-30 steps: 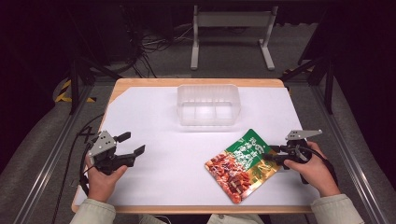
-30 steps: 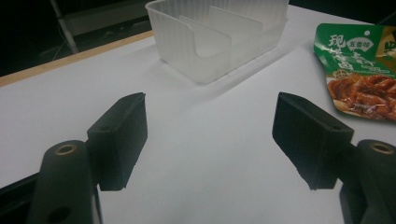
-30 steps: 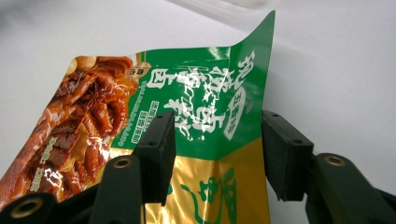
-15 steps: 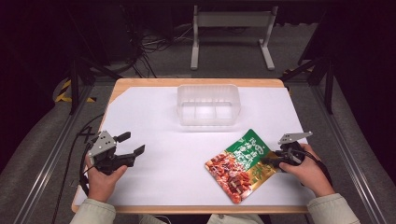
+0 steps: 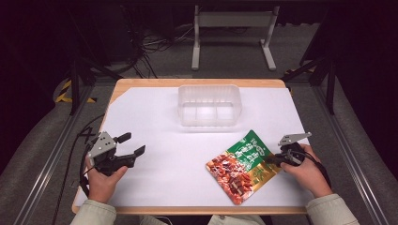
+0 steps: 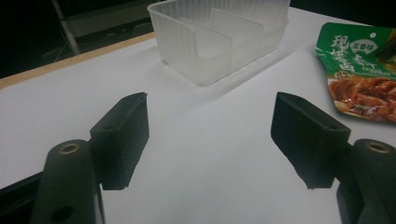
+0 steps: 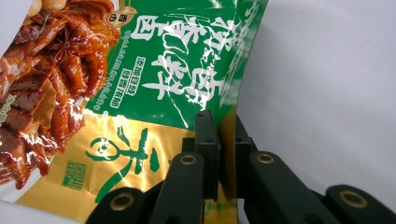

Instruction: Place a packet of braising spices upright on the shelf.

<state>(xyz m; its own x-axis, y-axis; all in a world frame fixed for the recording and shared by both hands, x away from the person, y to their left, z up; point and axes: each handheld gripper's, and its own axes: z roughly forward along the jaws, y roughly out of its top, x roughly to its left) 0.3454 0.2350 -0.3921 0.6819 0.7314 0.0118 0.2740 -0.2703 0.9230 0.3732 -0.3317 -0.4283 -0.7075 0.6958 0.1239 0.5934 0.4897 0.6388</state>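
A glossy snack pouch point(image 5: 242, 166), green at the top with white lettering, red braised meat pictured and gold along one edge, lies flat and slanted at lower right of the high view. A clear, ribbed, divided plastic container point(image 5: 209, 105) stands empty and upright at upper centre, well apart.
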